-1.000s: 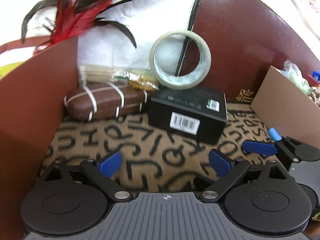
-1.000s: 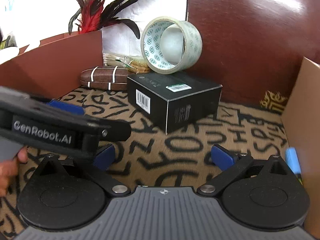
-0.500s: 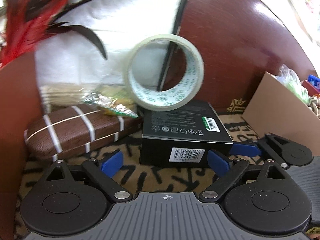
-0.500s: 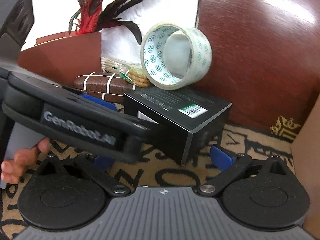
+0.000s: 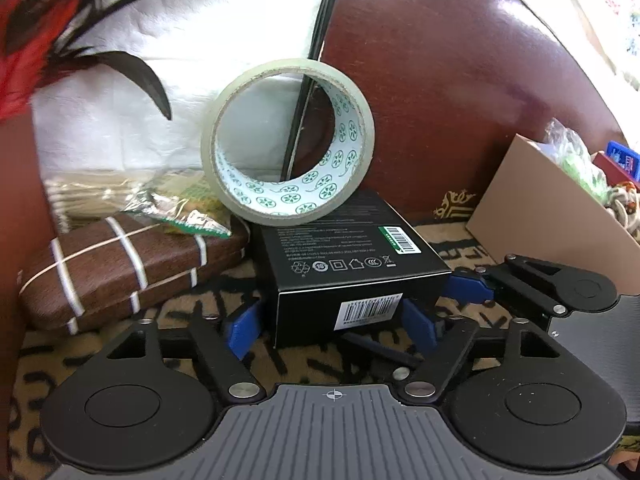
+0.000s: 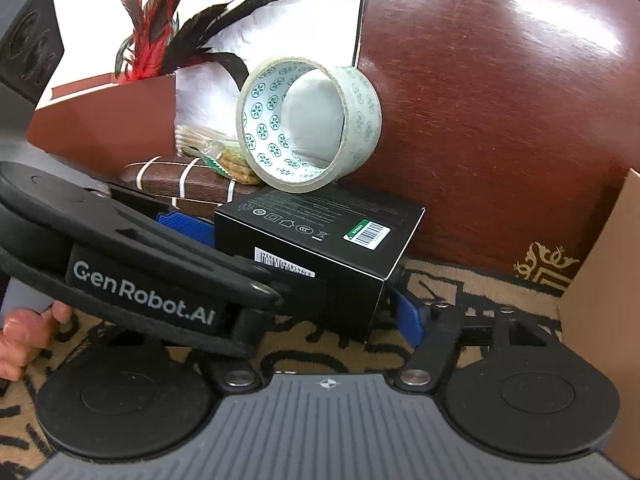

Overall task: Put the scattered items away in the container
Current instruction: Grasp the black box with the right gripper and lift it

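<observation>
Left gripper (image 5: 334,322) jaws straddle the box (image 5: 352,268), apart, pads near its sides; right gripper (image 6: 320,320) likewise (left pad hidden). Tape (image 5: 288,142) on top.

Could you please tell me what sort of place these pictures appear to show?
Probably a home living area: a glossy brown leather seat with a letter-patterned beige fabric cover, a red-and-black feather duster, and household oddments such as a clear tape roll on a black cardboard box.

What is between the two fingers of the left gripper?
The black box, as the left wrist view shows; a tape roll stands on it.
</observation>
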Available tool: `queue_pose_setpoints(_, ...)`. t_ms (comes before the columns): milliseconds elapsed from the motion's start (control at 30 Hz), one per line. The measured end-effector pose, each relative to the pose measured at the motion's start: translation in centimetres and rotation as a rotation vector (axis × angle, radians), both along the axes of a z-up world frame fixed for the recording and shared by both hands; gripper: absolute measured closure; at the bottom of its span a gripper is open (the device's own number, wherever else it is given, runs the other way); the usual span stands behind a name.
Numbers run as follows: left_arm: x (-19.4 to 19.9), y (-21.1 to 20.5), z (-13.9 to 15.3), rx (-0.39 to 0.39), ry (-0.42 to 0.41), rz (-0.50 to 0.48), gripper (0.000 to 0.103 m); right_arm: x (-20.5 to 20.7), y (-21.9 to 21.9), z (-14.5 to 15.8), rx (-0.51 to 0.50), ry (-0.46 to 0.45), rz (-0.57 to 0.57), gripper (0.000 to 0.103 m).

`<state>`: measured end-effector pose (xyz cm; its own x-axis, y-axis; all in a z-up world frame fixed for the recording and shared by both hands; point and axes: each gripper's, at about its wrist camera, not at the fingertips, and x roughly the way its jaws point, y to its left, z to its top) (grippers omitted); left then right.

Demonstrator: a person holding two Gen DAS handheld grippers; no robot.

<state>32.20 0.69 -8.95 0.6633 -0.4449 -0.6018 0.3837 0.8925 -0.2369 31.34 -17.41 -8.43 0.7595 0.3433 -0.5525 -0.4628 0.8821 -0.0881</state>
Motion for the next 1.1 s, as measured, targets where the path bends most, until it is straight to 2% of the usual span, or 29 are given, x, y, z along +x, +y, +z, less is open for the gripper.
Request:
queue_pose_setpoints(267,-7.3,1.1,0.9,-0.010,0.013,0.019,0.027,-6.6,-0.1,0.9,0.023,0.015,0.037,0.033)
queue_pose_setpoints(567,-19.7,3.2,1.3,-0.015,0.063,0.041,0.027,-18.1,0.0,1.1,0.057,0.069,0.126,0.033)
queue_pose_setpoints(800,-28.3,4.0,0.7,-0.032,0.095,0.029,0.026,-26.2,0.0,0.6,0.029,0.120,0.185,0.033)
queue_pose_setpoints(967,-31.7,4.5,0.5,-0.067,0.117,0.011,0.019,-30.4,-0.1,0.7,-0.002,0.122,0.218,0.028)
queue_pose_setpoints(1100,-32.5,4.8,1.0,-0.082,0.132,0.002,0.014,-31.4,0.0,0.9,-0.025,0.107,0.238,0.025)
